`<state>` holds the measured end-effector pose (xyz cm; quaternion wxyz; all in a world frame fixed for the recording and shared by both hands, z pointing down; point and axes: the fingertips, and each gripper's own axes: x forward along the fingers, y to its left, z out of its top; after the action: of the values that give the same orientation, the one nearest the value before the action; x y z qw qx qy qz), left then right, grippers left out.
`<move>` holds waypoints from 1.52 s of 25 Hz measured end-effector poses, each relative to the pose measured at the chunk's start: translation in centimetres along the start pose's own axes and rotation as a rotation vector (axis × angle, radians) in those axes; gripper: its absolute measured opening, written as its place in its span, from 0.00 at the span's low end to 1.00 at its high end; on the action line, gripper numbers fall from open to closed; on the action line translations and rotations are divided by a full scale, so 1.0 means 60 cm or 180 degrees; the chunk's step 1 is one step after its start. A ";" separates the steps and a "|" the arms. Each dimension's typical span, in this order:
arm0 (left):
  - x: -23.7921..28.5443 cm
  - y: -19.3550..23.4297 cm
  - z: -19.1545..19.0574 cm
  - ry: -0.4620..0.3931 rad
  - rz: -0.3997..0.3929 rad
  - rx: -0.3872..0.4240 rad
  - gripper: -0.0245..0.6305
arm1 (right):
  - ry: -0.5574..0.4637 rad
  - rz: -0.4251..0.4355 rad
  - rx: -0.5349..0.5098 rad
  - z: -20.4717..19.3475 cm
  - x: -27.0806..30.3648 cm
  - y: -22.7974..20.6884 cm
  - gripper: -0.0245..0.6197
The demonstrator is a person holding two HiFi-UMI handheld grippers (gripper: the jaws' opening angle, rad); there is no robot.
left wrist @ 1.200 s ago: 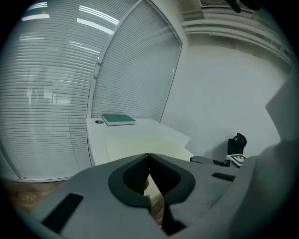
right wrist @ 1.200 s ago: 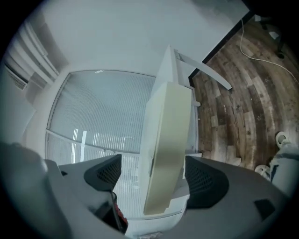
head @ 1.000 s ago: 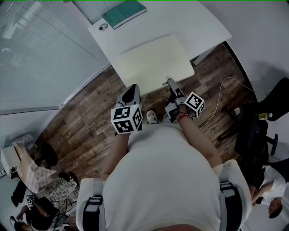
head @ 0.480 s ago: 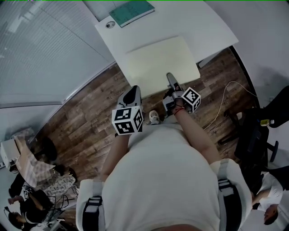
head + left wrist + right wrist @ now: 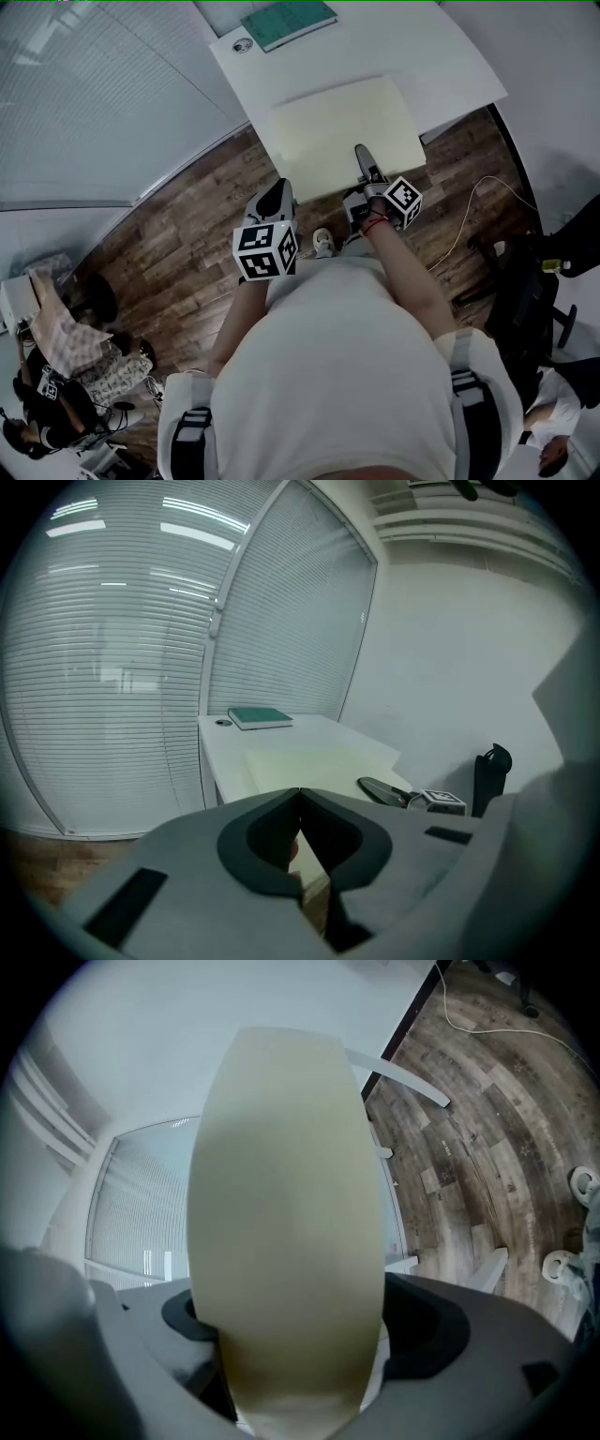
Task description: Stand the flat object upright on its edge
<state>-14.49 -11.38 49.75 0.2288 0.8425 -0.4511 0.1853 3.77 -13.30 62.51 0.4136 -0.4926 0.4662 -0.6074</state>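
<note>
right gripper (image 5: pixel 362 156) being held at near edge of pale mat (image 5: pixel 337 117), jaws just having been opening, edge between them | left gripper (image 5: pixel 277 190) being held beside it, fingertips near white table (image 5: pixel 441 56) edge | green book (image 5: pixel 289 22) being shown far beyond fingertips

Matt sheet (image 5: pixel 342 131), perhaps foam, wood-grain floor (image 5: pixel 187 253)

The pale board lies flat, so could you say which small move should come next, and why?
Probably close the right gripper on the pale board: its jaws have just been opening, the board's near edge sits between them, and it lies flat.
</note>
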 end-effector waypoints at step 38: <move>0.005 0.016 0.007 -0.0021 -0.0041 0.0000 0.07 | 0.0062 0.0007 -0.0252 0.002 -0.028 0.012 0.60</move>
<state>-15.09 -12.29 49.78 0.2286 0.8460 -0.4465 0.1810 4.21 -11.85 61.49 0.3898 -0.5021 0.4944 -0.5928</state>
